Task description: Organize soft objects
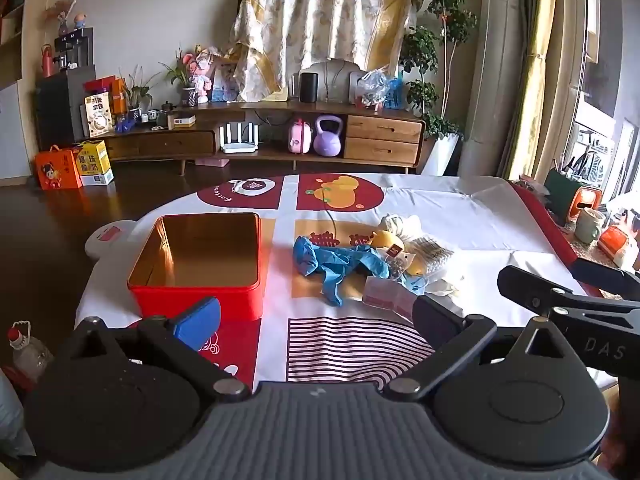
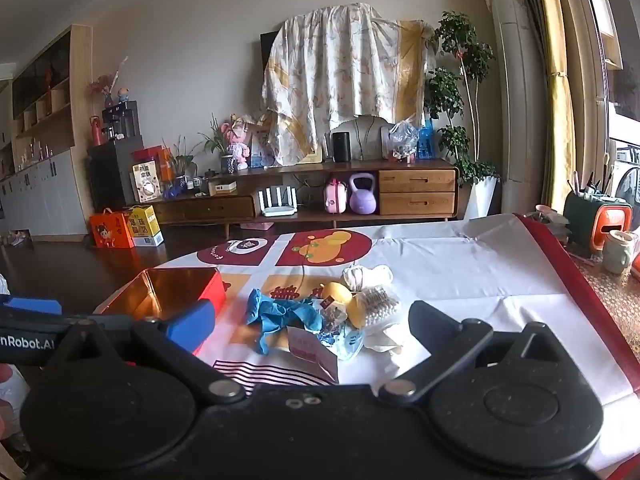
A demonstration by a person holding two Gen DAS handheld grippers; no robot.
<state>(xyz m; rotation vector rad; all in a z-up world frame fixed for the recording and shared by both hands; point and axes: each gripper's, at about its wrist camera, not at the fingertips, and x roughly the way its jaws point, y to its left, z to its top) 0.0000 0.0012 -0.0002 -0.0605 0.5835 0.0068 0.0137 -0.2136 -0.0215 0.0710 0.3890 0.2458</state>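
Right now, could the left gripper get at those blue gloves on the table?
Probably yes. The left gripper stands wide open with nothing between its fingers, and the blue gloves lie on top of the tablecloth just ahead of it. The red tin sits off to their left, not in the path.

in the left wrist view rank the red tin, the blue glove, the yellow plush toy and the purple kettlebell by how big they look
1. red tin
2. blue glove
3. yellow plush toy and purple kettlebell look alike; the kettlebell stands far back, so unranked.
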